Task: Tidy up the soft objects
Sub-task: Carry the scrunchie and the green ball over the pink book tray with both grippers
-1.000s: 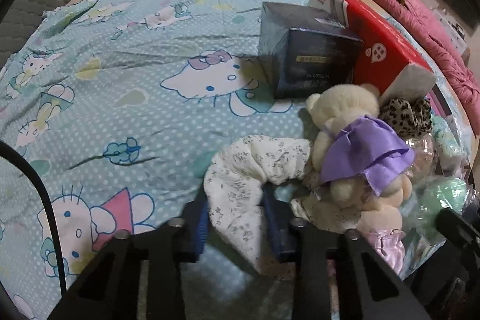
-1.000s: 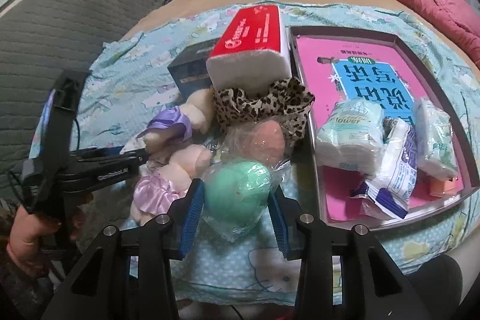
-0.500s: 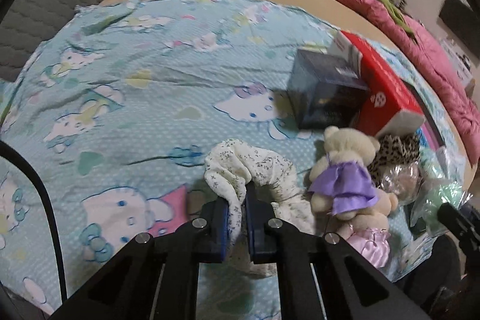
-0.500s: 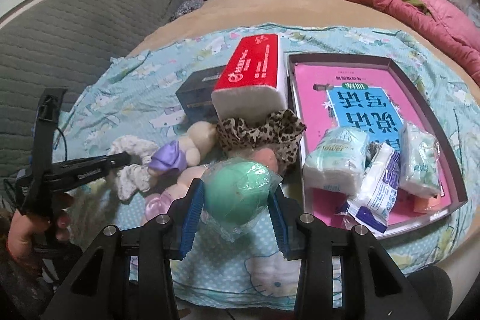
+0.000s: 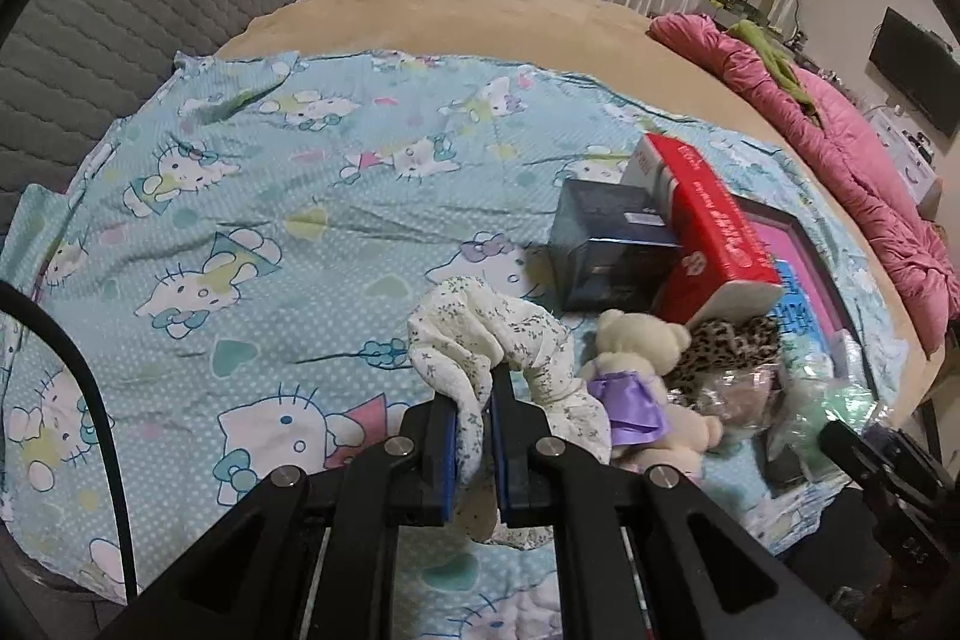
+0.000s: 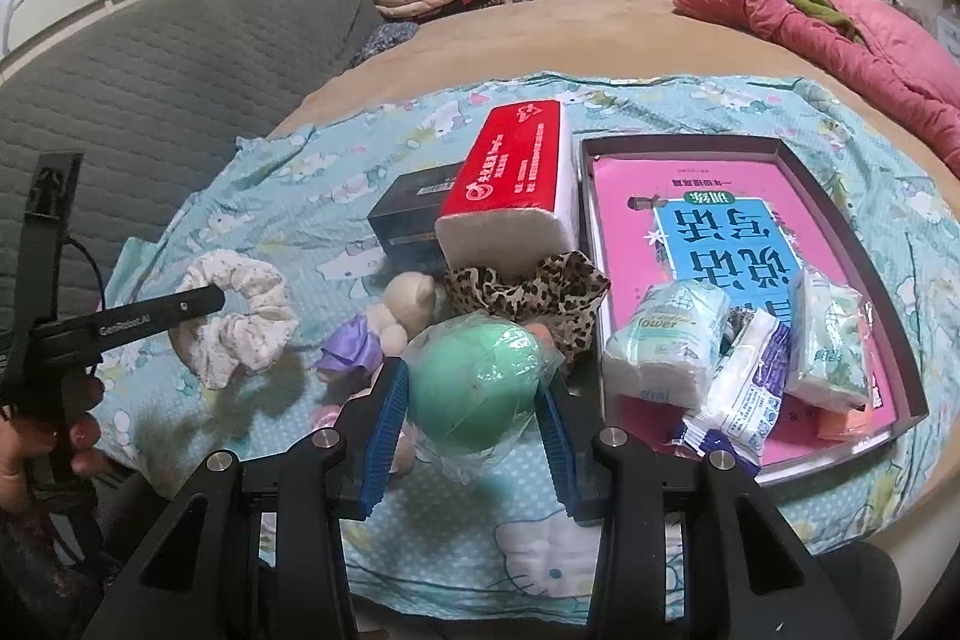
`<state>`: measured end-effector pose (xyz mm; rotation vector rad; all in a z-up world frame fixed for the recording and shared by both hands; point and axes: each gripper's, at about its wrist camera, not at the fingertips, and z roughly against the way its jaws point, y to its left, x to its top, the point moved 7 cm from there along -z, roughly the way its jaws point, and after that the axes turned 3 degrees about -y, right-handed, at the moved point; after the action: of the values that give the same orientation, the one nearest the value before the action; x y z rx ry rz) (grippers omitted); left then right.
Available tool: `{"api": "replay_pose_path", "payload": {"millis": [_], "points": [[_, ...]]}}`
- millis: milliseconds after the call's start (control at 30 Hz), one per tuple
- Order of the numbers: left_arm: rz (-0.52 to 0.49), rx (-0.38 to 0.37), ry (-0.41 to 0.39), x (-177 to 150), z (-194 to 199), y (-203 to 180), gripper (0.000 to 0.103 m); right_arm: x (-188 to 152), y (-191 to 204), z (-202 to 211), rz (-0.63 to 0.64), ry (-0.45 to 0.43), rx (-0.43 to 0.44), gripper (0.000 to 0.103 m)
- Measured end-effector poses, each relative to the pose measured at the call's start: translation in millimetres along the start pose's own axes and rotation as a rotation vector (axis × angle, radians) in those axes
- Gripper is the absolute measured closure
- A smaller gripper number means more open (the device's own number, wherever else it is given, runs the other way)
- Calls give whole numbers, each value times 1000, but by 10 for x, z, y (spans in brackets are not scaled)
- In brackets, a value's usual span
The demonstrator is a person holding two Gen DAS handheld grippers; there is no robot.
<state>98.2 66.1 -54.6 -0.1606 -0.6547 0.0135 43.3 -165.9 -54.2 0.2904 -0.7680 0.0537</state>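
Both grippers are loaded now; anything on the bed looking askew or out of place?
Only the red tissue pack: it sits tilted, propped on the dark box, one end down on the leopard scrunchie. The floral scrunchie and wrapped green ball look securely held.

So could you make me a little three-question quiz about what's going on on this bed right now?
1. True or false: the left gripper is shut on the white floral scrunchie.
2. What does the right gripper hold?
A. the red tissue pack
B. the green ball in clear wrap
C. the leopard scrunchie
3. Fill in: the wrapped tissue packets lie in the dark-rimmed ____.

Key: 1 true; 2 B; 3 tray.
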Motion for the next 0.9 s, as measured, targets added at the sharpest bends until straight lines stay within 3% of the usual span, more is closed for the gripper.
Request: {"api": "replay_pose_path", "payload": {"millis": [267, 900], "points": [[-17, -15, -10, 21, 147, -170, 94, 60, -71, 98, -17, -32, -4, 59], [-159, -42, -53, 85, 489, -946, 94, 179, -471, 404, -120, -131, -26, 59]]}}
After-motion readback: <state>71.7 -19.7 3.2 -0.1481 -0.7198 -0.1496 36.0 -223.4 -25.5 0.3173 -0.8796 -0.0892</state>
